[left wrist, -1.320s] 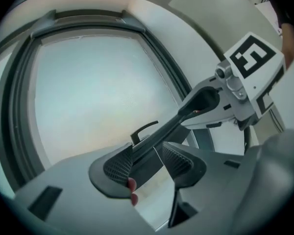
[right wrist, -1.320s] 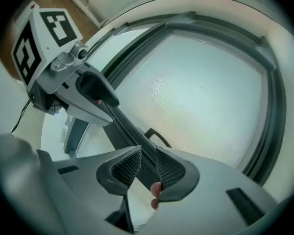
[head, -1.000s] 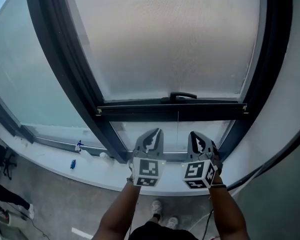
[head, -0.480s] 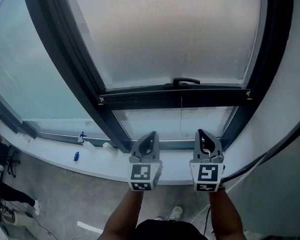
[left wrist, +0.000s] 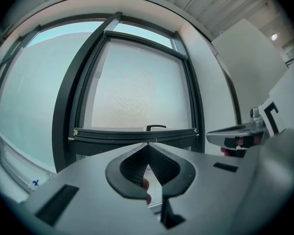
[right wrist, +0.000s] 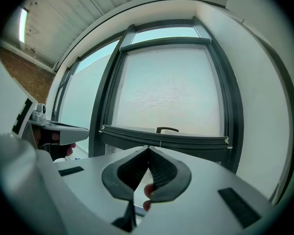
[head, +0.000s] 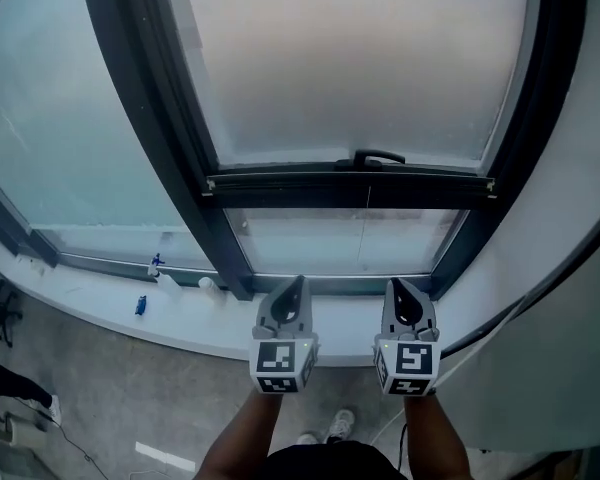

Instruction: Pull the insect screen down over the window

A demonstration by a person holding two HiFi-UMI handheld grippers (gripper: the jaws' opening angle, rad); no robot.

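The insect screen (head: 350, 58) covers most of the window, and its dark bottom bar (head: 350, 186) with a small handle (head: 378, 156) hangs a short way above the lower frame. A strip of bare glass (head: 340, 240) shows under the bar. My left gripper (head: 291, 287) and right gripper (head: 401, 287) sit side by side over the white sill (head: 180, 318), short of the window, both shut and empty. The left gripper view shows its jaws (left wrist: 148, 145) closed below the bar (left wrist: 132, 133) and handle (left wrist: 156, 127). In the right gripper view its jaws (right wrist: 148, 148) are closed too, under the bar (right wrist: 161, 138).
A fixed glass pane (head: 70, 138) fills the left, behind a thick dark post (head: 160, 138). Small blue items (head: 140, 305) lie on the sill. A dark cable (head: 510, 318) runs down the white wall at right. The person's shoes (head: 330, 428) stand on the grey floor.
Both grippers have drawn back from the lower window frame toward the person and rolled upright. The screen's bottom bar has stayed at the same height.
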